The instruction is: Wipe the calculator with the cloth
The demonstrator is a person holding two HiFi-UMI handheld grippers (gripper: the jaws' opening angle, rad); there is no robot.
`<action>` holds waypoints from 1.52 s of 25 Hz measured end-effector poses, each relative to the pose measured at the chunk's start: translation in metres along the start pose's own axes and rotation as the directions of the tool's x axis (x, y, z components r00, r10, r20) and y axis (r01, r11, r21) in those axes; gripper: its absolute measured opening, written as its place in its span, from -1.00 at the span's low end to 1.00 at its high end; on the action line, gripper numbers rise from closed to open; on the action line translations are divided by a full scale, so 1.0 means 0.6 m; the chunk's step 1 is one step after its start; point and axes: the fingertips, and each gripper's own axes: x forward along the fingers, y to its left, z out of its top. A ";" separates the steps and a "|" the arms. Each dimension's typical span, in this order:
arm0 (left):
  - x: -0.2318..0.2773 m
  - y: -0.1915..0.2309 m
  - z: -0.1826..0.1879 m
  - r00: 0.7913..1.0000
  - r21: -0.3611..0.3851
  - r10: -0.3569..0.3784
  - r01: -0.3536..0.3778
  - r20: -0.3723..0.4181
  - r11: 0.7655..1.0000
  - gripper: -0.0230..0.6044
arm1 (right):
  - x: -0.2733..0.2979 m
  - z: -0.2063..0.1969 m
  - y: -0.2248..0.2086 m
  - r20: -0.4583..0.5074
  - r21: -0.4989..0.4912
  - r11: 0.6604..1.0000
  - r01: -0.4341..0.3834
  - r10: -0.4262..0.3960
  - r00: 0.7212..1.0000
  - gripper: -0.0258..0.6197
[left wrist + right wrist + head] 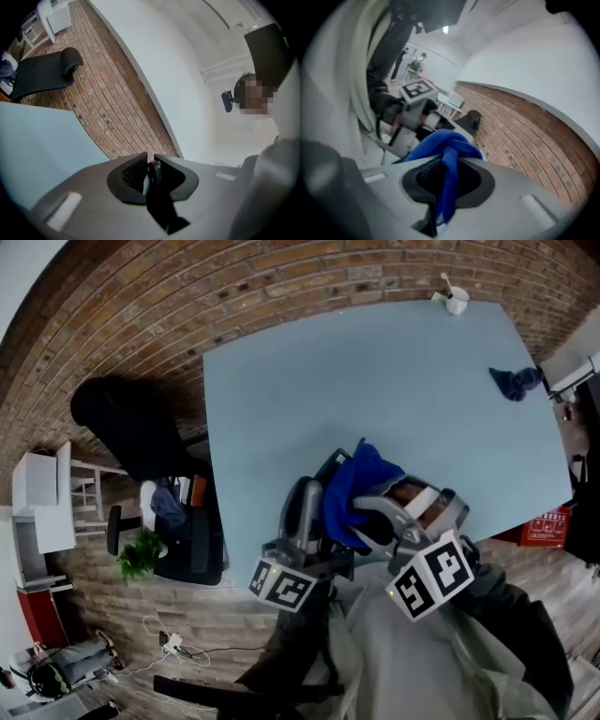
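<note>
Clamped in the left hand-held gripper (pixel 150 161) was the calculator (pixel 159 201), edge-on, at the six o'clock edge of the bench (pixel 394 381). The cloth (pixel 440 143) was pinched by the right hand-held gripper (pixel 447 161) and laid on it from four o'clock. Wiping was judged under way, its extent unseen.

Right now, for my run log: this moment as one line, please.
left gripper: shut on calculator | right gripper: shut on blue cloth | cloth against calculator, at table near edge
</note>
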 end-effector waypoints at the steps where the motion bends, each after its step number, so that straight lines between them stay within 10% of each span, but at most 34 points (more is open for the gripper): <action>1: -0.002 0.004 0.003 1.000 -0.012 0.005 -0.005 0.007 1.000 -0.77 | -0.010 0.009 0.027 0.020 -0.015 0.999 -0.049 0.049 0.999 -0.76; 5: -0.006 0.004 0.011 1.000 -0.017 -0.016 0.016 0.022 1.000 -0.76 | -0.032 -0.014 0.046 0.029 0.065 0.990 -0.129 0.127 0.991 -0.76; 11: -0.002 0.006 0.018 0.999 -0.060 -0.021 0.024 0.050 0.998 -0.76 | -0.033 -0.108 -0.056 -0.114 0.202 0.972 0.124 -0.102 0.988 -0.76; 19: -0.018 0.040 0.054 0.992 -0.112 0.029 -0.015 0.126 0.994 -0.76 | -0.047 0.020 0.077 0.119 0.128 0.982 -0.137 0.122 0.985 -0.76; 26: -0.024 0.059 0.058 0.981 -0.222 0.049 -0.007 0.186 0.975 -0.76 | -0.034 -0.117 -0.028 0.004 0.361 0.920 0.149 -0.162 0.987 -0.76; 33: -0.037 0.093 0.075 0.962 -0.313 0.117 -0.035 0.247 0.949 -0.76 | -0.022 -0.009 0.082 0.202 0.395 0.906 -0.152 0.075 0.977 -0.76; 38: -0.038 0.063 0.081 0.960 -0.364 0.026 0.080 0.277 0.928 -0.77 | -0.023 -0.084 -0.001 0.188 0.497 0.867 0.028 -0.140 0.972 -0.76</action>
